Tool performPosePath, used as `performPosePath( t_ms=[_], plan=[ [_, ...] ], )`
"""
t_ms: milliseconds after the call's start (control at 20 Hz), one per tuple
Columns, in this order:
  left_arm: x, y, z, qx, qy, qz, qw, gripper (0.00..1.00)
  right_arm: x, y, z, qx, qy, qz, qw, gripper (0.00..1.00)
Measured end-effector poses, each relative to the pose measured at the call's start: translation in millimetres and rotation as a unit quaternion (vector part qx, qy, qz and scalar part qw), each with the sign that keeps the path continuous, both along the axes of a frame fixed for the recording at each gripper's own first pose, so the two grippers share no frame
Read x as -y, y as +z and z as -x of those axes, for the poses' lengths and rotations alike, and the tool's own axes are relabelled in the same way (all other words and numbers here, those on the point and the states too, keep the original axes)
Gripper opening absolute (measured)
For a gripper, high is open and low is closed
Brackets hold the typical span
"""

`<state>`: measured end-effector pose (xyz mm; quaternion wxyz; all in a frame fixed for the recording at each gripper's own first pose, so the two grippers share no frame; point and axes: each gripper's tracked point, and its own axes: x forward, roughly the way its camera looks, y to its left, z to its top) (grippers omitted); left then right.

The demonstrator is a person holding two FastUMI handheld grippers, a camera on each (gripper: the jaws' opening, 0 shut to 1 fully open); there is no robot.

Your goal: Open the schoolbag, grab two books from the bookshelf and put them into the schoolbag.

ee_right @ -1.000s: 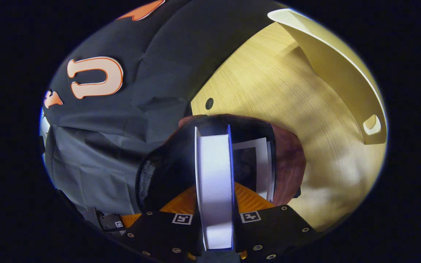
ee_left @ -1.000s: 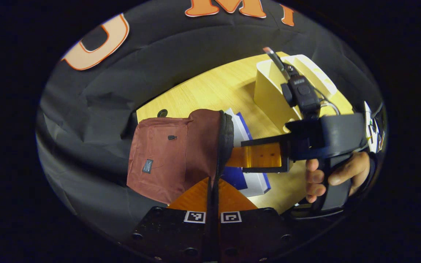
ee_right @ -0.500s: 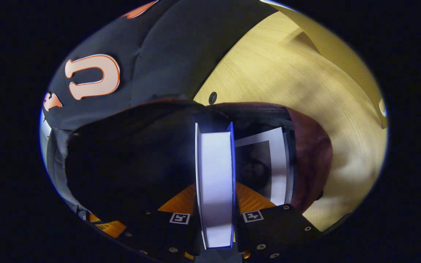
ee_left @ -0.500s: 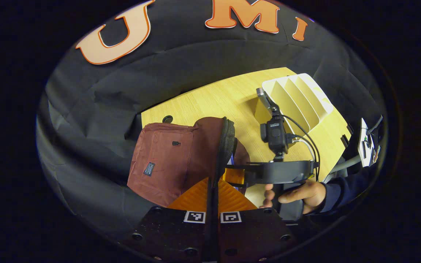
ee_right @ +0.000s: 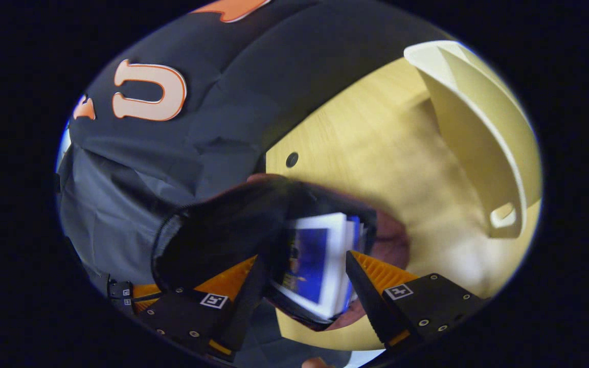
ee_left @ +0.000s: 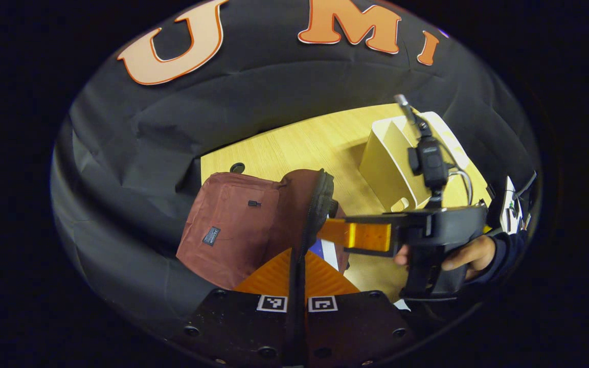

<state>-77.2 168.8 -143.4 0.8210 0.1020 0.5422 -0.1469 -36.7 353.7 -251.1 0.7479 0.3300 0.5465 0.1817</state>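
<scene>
Claw (ee_right: 302,286) on my right has let go: half a second ago it pinched the second book (ee_right: 320,260), and now its fingers stand spread with the book loose between them, resting inside the schoolbag's (ee_left: 233,230) mouth beside the first. My left claw (ee_left: 297,271) is pressed together on the bag's zipper rim (ee_left: 315,214), holding the opening up. Both books look to be in, and the bookshelf (ee_left: 397,163) on the desk (ee_left: 294,148) stands empty, so I judge the task nearly done.
</scene>
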Motion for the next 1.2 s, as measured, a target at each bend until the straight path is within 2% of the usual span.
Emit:
performPosePath(
  t_ms=[300,450,600,750,800,1050,1200],
  plan=[
    [25,-9,17,0.005,0.035,0.013,0.999,0.05,67,42,-13,0.085,0.024,0.040,0.995,0.95],
    [59,-4,29,0.011,0.035,0.039,0.999,0.19,107,66,-20,0.122,0.020,0.059,0.991,0.95],
    [95,6,32,0.029,0.033,0.051,0.998,0.24,138,81,-33,0.153,0.016,0.080,0.985,0.95],
    [134,17,36,0.045,0.029,0.065,0.996,0.47,183,96,-36,0.190,0.018,0.108,0.976,0.95],
    [146,20,38,0.051,0.029,0.066,0.996,0.47,200,103,-36,0.201,0.017,0.116,0.973,0.96],
    [204,45,33,0.108,0.033,0.072,0.991,0.78,273,134,-52,0.267,0.001,0.167,0.949,0.96],
    [232,61,30,0.153,0.037,0.069,0.985,0.87,310,148,-63,0.300,-0.007,0.198,0.933,0.96]
  ],
)
